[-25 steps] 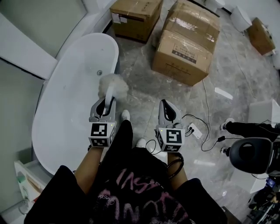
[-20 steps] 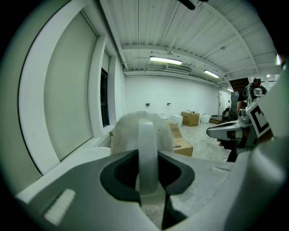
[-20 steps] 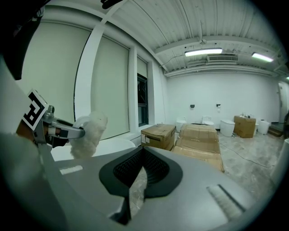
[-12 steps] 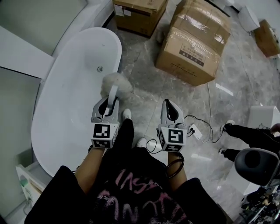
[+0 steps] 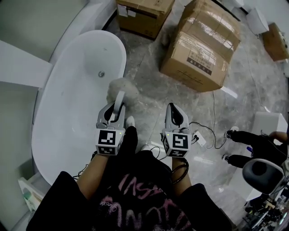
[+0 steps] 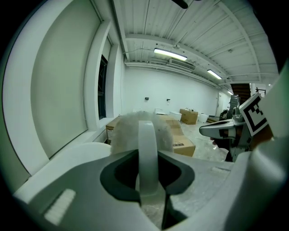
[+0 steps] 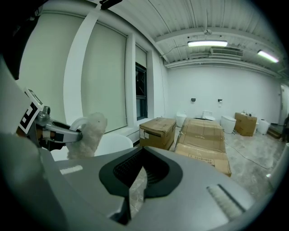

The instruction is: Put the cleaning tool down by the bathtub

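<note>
The cleaning tool has a white curved handle point(image 5: 118, 101) and a fluffy white head point(image 5: 123, 89). My left gripper point(image 5: 114, 112) is shut on the handle and holds the tool in the air, with the head over the floor just right of the white bathtub point(image 5: 121, 49). In the left gripper view the handle point(image 6: 146, 149) rises between the jaws with the fluffy head point(image 6: 124, 131) behind it. My right gripper point(image 5: 174, 113) is shut with nothing in it, level with the left one. The right gripper view shows the fluffy head point(image 7: 88, 133) and the bathtub point(image 7: 113, 143) at its left.
Two cardboard boxes point(image 5: 201, 45) point(image 5: 142, 12) stand on the marble floor beyond the tub. A power strip with cables point(image 5: 201, 137) lies right of my feet point(image 5: 130, 121). Another person's shoes point(image 5: 232, 131) and a white box point(image 5: 266, 121) are at the right.
The left gripper keeps its hold on the tool and both grippers have hardly shifted. The view has tilted a little, and the other person's feet at the right have moved.
</note>
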`<state>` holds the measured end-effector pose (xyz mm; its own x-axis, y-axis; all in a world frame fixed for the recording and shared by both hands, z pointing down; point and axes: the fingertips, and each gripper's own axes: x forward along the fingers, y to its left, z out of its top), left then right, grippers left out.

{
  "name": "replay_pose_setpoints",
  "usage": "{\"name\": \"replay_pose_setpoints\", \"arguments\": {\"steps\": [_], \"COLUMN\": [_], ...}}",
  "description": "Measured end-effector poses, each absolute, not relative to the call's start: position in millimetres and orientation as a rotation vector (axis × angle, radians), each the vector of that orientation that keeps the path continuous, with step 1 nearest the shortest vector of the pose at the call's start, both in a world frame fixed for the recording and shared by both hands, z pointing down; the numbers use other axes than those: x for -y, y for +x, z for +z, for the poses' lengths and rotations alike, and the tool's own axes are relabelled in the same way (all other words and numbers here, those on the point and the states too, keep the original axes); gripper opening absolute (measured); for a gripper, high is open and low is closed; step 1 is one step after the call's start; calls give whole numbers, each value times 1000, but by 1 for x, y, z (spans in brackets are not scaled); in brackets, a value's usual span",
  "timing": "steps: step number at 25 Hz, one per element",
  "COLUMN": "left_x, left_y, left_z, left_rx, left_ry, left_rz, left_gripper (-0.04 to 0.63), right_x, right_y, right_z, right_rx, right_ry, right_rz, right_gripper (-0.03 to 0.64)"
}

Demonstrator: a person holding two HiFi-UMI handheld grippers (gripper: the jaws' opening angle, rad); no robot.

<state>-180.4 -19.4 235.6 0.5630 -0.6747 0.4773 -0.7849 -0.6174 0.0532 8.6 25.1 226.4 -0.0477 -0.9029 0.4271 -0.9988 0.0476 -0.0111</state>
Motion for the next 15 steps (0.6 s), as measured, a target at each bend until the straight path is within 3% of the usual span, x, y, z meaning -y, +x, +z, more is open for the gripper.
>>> {"name": "replay_pose_setpoints", "arguments": {"steps": [15], "left_x": [31], "left_y": [-143], "left_z": [241], "left_rx": [1190], "left_ry": [2517], "left_rz": [665], "left_gripper": [75], "right_x": [-4], "right_y": [38], "right_z": [243], "right_rx": [2056], "right_ry": [1922], "right_rz": [477], "right_gripper": [12]}}
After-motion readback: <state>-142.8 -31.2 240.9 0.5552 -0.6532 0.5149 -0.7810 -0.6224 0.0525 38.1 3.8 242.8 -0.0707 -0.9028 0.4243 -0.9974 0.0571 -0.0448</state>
